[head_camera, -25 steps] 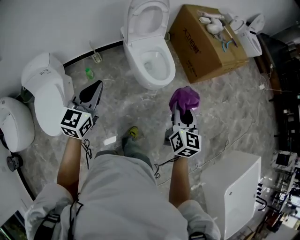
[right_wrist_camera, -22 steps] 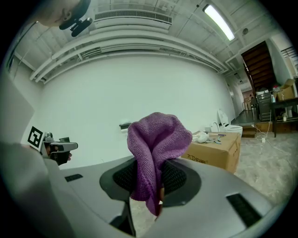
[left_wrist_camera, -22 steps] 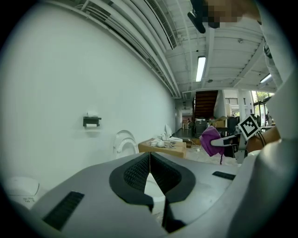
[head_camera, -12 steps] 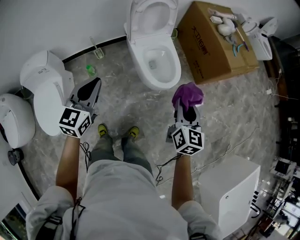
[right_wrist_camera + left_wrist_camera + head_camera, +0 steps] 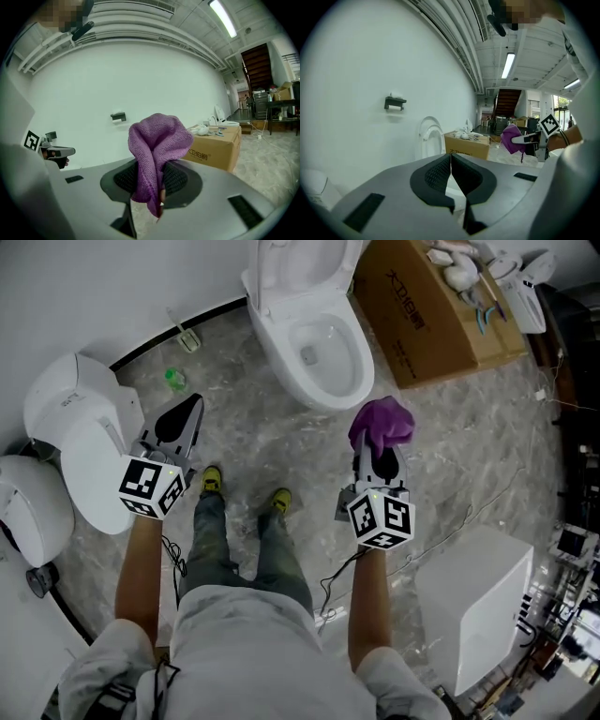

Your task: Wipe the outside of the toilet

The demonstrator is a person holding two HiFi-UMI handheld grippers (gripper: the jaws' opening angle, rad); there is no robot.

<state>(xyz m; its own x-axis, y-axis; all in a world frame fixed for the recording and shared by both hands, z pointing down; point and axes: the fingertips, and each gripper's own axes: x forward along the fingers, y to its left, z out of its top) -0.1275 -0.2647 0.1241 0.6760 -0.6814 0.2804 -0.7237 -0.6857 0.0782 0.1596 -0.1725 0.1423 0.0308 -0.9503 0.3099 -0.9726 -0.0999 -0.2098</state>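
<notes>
A white toilet point(image 5: 314, 329) with its lid up stands against the wall at the top of the head view. My right gripper point(image 5: 379, 448) is shut on a purple cloth point(image 5: 381, 425), held in the air just below and right of the bowl. In the right gripper view the purple cloth point(image 5: 157, 150) bulges up from between the shut jaws. My left gripper point(image 5: 180, 422) is shut with nothing in it, off to the left over the floor. The left gripper view shows the toilet's lid point(image 5: 429, 138) ahead past the jaws.
A brown cardboard box point(image 5: 436, 310) with small items on top sits right of the toilet. Two more white toilets point(image 5: 80, 442) stand at the left. A white cabinet point(image 5: 473, 601) is at lower right. A green bottle point(image 5: 173, 381) lies on the marble floor, cables at the right.
The person has stepped toward the toilet, which now sits closer below both grippers. The right gripper still holds the cloth; both grippers keep their pose.
</notes>
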